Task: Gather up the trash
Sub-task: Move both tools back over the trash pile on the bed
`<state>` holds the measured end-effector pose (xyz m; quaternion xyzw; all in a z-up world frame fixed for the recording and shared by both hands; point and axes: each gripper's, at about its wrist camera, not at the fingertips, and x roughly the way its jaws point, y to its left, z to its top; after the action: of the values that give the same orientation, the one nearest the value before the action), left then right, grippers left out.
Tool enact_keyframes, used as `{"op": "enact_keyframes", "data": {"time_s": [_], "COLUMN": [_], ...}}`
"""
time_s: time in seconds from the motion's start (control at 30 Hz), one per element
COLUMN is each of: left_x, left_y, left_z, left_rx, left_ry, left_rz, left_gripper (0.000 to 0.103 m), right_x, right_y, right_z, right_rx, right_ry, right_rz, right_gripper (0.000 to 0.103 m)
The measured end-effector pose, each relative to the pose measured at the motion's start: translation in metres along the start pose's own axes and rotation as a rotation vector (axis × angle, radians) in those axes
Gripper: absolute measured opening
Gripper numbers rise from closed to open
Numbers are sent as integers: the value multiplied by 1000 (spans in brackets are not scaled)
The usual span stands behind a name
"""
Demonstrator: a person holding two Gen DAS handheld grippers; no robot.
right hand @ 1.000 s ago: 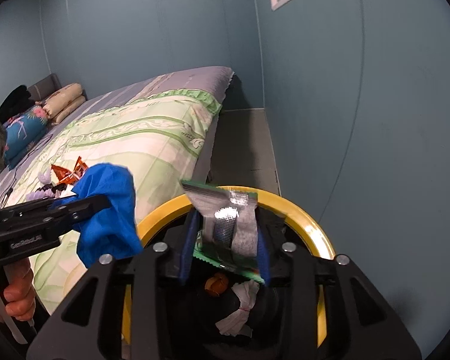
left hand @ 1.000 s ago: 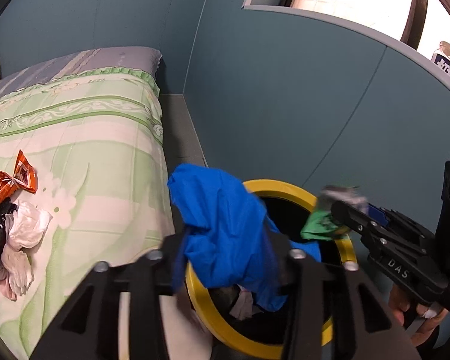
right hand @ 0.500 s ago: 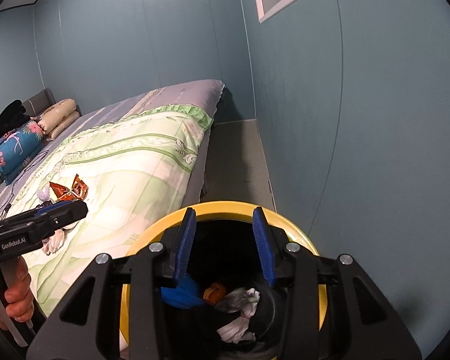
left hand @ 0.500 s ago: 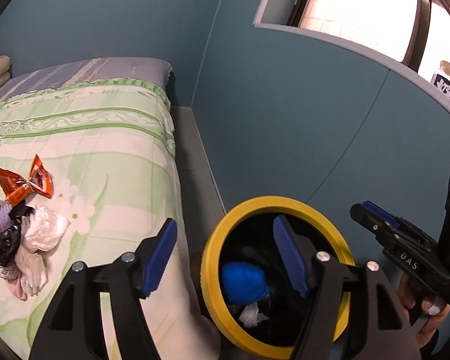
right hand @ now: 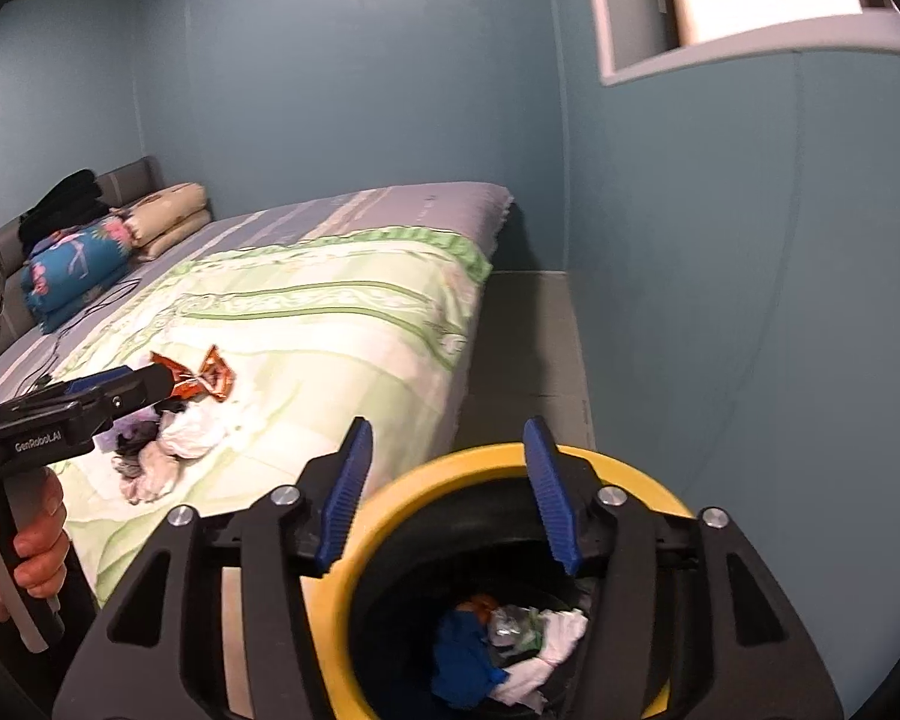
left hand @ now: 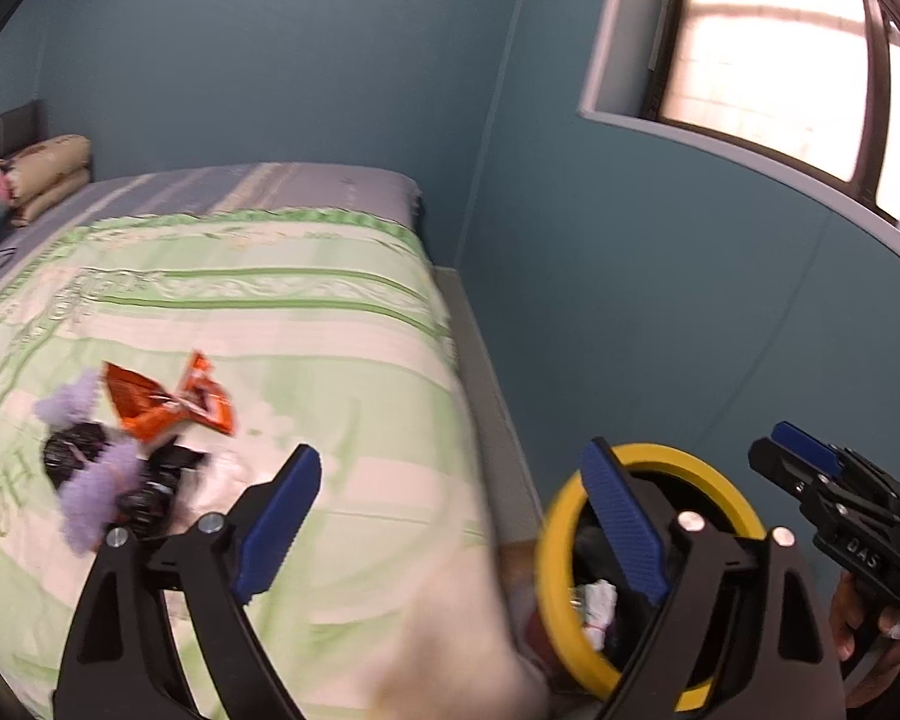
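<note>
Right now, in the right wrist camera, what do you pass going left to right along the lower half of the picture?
The hand on the left gripper's handle → left gripper → pile of trash on the bed → yellow-rimmed bin with blue and white scraps inside → bare blue wall.

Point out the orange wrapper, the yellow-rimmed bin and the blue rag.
orange wrapper [left hand: 168, 405], left wrist view, middle of the foil.
yellow-rimmed bin [right hand: 384, 516], right wrist view, left rim.
blue rag [right hand: 465, 657], right wrist view, its middle.
</note>
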<state>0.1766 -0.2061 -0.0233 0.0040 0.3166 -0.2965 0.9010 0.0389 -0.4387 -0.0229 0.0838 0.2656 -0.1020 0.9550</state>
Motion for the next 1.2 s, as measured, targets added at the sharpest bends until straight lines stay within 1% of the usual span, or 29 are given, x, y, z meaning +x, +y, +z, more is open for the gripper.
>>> {"op": "enact_keyframes", "data": {"time_s": [0.13,0.33,0.4,0.47,0.53,0.63,0.7,0.77,0.83,0.97,1.03,1.13,1.2], "left_x": [-9,-21,-28,-34,-39,-44,-45,-43,-38,-24,-16,-4,6], "left_y": [33,89,109,125,142,174,191,212,229,264,277,295,306], "left_z": [3,6,7,8,8,9,9,9,8,4,2,-1,-2], "left_rx": [-33,-77,-74,-75,-82,-117,-137,-152,-155,-170,-180,-182,-169], "left_ry": [-29,-70,-98,-114,-132,-150,-151,-142,-125,-81,-58,-20,5], "left_rz": [53,130,171,197,225,263,282,307,332,361,370,376,374], "left_gripper": [90,91,92,93,94,95,95,95,95,95,95,95,95], "right_x": [13,32,40,46,56,70,78,90,101,131,145,163,171], "right_y": [31,75,91,103,118,139,152,166,178,202,210,219,224], "right_z": [7,12,14,14,13,10,8,5,2,-6,-11,-19,-23], "right_rx": [-48,-90,-108,-120,-133,-152,-171,-195,-214,-237,-246,-294,-335], "right_ry": [-14,-28,-21,-19,-9,11,19,25,43,109,145,192,222], "right_rz": [45,127,160,182,206,243,250,265,298,332,330,306,300], "right_gripper": [61,74,76,79,80,81,82,82,82,82,81,75,73]}}
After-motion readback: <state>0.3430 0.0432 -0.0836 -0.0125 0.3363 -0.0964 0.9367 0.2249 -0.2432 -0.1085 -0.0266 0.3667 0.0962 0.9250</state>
